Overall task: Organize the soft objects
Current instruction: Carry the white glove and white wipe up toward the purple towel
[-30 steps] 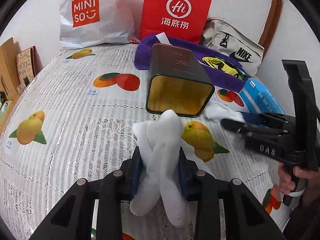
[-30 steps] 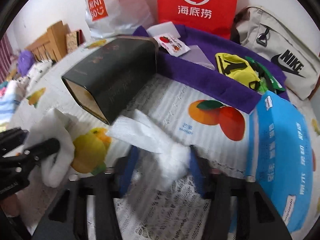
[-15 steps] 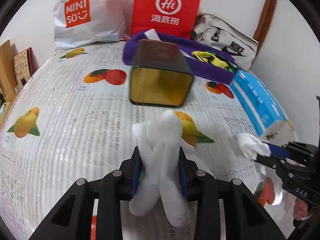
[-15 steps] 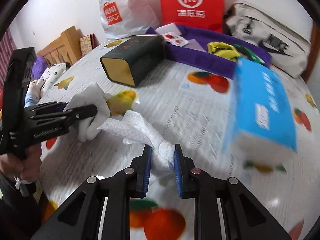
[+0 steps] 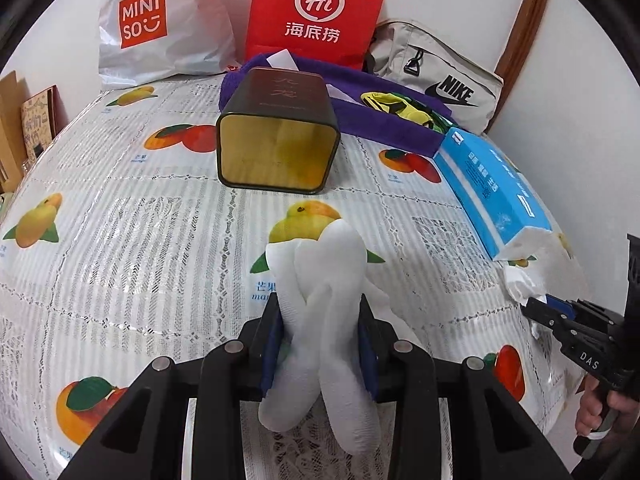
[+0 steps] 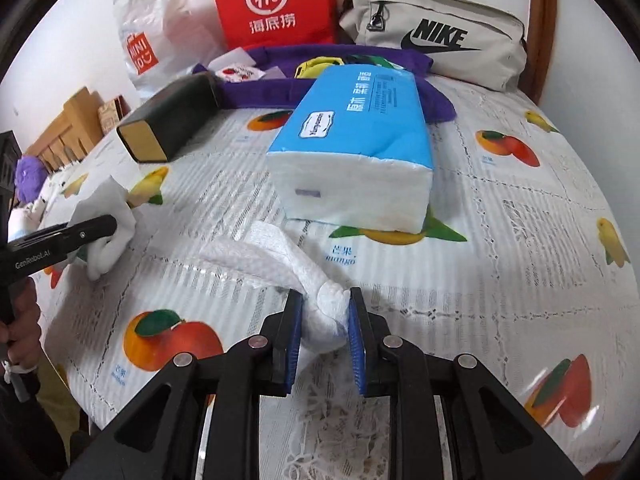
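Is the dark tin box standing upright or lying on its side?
Lying on its side. The dark tin box rests on the fruit-print tablecloth, its open mouth facing the left wrist camera, golden inside visible and empty.

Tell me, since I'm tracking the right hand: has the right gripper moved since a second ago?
Yes. The right gripper has pulled back from beside the dark tin toward the near end of the blue tissue pack.

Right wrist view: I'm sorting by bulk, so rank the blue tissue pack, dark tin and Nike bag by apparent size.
1. blue tissue pack, though it lies nearest the camera.
2. Nike bag.
3. dark tin.
Pack and bag look close; real sizes are unsure.
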A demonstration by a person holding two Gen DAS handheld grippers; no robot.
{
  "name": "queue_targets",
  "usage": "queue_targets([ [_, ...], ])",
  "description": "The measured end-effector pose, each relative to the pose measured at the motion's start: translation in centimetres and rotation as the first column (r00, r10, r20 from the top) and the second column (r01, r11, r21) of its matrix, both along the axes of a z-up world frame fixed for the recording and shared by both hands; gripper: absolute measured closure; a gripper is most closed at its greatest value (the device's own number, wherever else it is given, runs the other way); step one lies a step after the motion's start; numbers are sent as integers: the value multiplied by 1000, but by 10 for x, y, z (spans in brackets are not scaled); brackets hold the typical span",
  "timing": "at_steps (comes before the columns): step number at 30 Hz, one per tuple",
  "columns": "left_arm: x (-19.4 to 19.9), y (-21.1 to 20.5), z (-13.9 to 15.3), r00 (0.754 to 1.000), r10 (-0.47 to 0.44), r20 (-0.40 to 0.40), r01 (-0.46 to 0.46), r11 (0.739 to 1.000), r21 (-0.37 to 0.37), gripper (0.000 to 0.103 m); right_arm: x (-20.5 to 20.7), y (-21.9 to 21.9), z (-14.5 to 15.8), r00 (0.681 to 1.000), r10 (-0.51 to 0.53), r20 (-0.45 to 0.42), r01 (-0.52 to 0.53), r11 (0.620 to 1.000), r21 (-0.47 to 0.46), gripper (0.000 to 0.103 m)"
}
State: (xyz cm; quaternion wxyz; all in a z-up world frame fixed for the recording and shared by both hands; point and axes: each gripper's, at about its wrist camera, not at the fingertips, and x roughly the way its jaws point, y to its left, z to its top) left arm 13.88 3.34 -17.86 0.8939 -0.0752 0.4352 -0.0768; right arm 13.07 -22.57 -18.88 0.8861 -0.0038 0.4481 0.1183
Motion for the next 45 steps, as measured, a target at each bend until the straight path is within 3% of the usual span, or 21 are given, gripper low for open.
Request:
queue_targets([
  [9,7,-3,2,1000,10,2,-10,1000,13,70,-2,-3,-3,999,-7,40,6,999,33,79],
  [23,6,-4,24,1000,6,-12,-5,1000,21,71,-2,-3,3,1000,6,8,-6,999,38,80],
  [28,7,-1,33,1000,-1,-3,1,1000,6,77,-2,-3,15,1000,14,16,-15,999,45,80],
  [45,31,6,78,998,-2,55,3,1000,-11,77,17,5,68,995,71,77,-77,993,84,80],
])
